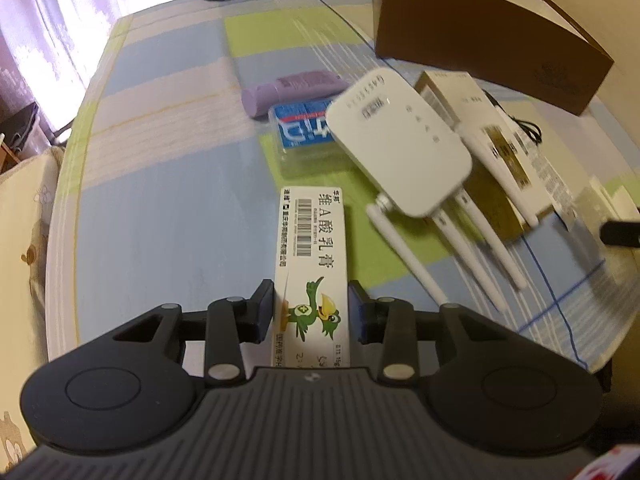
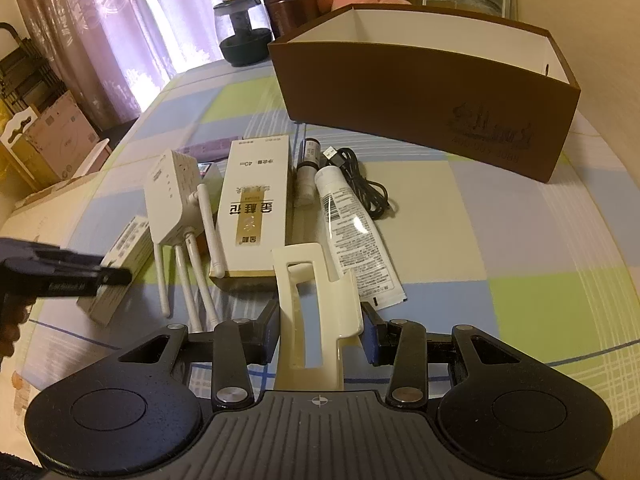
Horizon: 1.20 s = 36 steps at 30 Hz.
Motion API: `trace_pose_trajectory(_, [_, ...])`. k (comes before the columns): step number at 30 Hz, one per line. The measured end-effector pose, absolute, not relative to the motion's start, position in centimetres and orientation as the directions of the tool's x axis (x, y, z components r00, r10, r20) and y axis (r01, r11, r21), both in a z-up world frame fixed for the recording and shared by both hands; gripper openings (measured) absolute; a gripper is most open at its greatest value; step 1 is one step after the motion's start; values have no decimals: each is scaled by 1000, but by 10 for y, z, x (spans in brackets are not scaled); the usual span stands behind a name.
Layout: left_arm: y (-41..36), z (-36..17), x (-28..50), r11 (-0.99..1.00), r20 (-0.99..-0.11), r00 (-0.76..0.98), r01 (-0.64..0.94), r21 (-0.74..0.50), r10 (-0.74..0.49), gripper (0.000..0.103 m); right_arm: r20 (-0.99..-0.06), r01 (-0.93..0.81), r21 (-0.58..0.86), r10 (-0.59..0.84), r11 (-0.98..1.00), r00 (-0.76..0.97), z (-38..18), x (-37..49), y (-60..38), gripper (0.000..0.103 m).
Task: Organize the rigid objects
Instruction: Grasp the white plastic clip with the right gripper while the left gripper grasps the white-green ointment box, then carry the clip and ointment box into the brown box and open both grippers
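Note:
My left gripper (image 1: 311, 312) is shut on a white ointment box (image 1: 310, 256) with a green bird printed on it, held over the checked tablecloth; both show from the side in the right wrist view (image 2: 116, 264). My right gripper (image 2: 320, 330) is shut on a cream plastic holder (image 2: 310, 304). A white router with antennas (image 1: 400, 144) (image 2: 172, 204) lies beside a long white-and-gold box (image 1: 492, 148) (image 2: 256, 200). The open brown box (image 2: 424, 92) (image 1: 480, 40) stands at the back.
A purple tube (image 1: 288, 88) and a blue-labelled clear case (image 1: 304, 132) lie left of the router. A white tube (image 2: 352, 232), a small bottle (image 2: 308, 172) and a black cable (image 2: 360, 180) lie right of the gold box. A lamp (image 2: 242, 28), flask and plush sit behind.

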<state>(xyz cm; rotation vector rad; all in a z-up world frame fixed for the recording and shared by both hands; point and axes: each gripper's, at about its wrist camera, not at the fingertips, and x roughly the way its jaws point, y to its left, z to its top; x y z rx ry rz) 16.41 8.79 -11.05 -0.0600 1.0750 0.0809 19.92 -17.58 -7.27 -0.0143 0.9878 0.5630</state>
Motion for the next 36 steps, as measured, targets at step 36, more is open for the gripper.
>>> trace_pose_trajectory(36, [25,-2,271,998,-765,641,-58,39,67,34,-735,-419,279,473,864,485,-17,305,-205,38])
